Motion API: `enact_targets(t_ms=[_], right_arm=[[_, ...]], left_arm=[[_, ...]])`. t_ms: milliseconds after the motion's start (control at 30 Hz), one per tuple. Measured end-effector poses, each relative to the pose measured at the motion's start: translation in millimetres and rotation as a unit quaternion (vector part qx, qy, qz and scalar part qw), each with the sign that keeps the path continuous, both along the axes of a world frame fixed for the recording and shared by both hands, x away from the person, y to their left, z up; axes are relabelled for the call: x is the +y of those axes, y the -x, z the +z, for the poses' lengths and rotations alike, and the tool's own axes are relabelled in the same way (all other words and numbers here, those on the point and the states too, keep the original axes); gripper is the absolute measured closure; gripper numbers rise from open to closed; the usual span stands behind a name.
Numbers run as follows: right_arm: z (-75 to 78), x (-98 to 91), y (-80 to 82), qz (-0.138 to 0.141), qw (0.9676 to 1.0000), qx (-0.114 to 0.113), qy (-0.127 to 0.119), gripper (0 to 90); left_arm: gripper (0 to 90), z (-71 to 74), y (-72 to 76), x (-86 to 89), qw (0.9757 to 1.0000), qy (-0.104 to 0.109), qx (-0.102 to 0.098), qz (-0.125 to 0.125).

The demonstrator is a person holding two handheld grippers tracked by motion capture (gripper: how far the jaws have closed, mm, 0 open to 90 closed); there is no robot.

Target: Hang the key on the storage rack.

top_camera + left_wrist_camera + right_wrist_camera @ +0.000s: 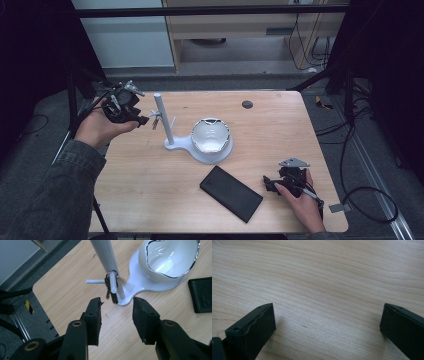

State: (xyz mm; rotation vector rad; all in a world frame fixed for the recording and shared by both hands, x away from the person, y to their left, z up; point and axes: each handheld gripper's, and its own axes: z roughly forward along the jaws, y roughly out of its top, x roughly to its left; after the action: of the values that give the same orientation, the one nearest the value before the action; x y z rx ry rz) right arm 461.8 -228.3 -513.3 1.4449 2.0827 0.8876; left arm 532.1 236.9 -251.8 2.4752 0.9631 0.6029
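Looking down on the wooden worktop (150, 185), there is lots of bare wood at the near left and along the far edge, and the floor drops away on every side. A white stand (172, 145) sits in the middle, with a tall pole (163, 120) that has little pegs sticking out. A shiny white bowl (211, 135) rests on the round part of the stand. A flat black box (231, 193) lies near the front, just beside the right claw (270, 184). A small dark round cap (247, 104) sits near the far edge. The bunch of keys (110, 288) hangs by its ring on a peg of the pole, dangling above the stand's foot. The left claw (117, 313) is held in the air by the left edge of the worktop, pointing at the pole. Its jaws are apart with nothing between them, and the keys hang just past the tips, not touching. The pole and pegs stand right behind the keys. The right claw rests low over bare wood near the right front corner, jaws wide apart and holding nothing.
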Motion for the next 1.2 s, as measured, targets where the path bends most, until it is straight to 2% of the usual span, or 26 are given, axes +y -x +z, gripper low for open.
enact_targets(t_ms=[267,467,600,767,933,1000,1067,1133,1200], right_arm=[[0.2,-0.1,0.0,0.0,1.0,0.0,0.001,0.5],[0.2,0.0,0.3,0.0,1.0,0.002,0.0,0.5],[0.2,-0.1,0.2,0.001,1.0,0.001,0.001,0.5],[0.3,0.0,0.3,0.0,1.0,0.002,-0.001,0.5],[0.4,0.2,0.4,-0.001,1.0,0.002,-0.003,0.5],[0.4,0.2,0.4,0.0,1.0,0.002,-0.003,0.5],[0.4,0.1,0.3,0.0,1.0,0.002,-0.002,0.5],[0.4,0.2,0.4,0.0,1.0,0.002,-0.003,0.5],[0.4,0.1,0.3,0.0,1.0,0.001,-0.002,0.5]], left_arm=[[45.4,-5.5,16.9,-22.0,0.9995,0.004,-0.009,-0.03],[37.0,-18.3,25.5,-42.5,0.9984,0.004,-0.007,-0.056],[30.9,-29.7,27.8,-50.7,0.998,0.014,0.001,-0.061],[23.0,-48.8,30.0,-58.8,0.9974,0.033,0.01,-0.064],[15.9,-74.6,35.0,-68.5,0.9948,0.053,0.021,-0.084],[15.7,-85.6,38.1,-72.4,0.9941,0.057,0.024,-0.09],[17.1,-97.0,43.7,-77.7,0.9941,0.051,0.018,-0.094],[18.6,-107.8,49.2,-82.8,0.9926,0.063,0.022,-0.102],[23.3,-116.5,53.4,-87.1,0.9917,0.066,0.021,-0.108]])
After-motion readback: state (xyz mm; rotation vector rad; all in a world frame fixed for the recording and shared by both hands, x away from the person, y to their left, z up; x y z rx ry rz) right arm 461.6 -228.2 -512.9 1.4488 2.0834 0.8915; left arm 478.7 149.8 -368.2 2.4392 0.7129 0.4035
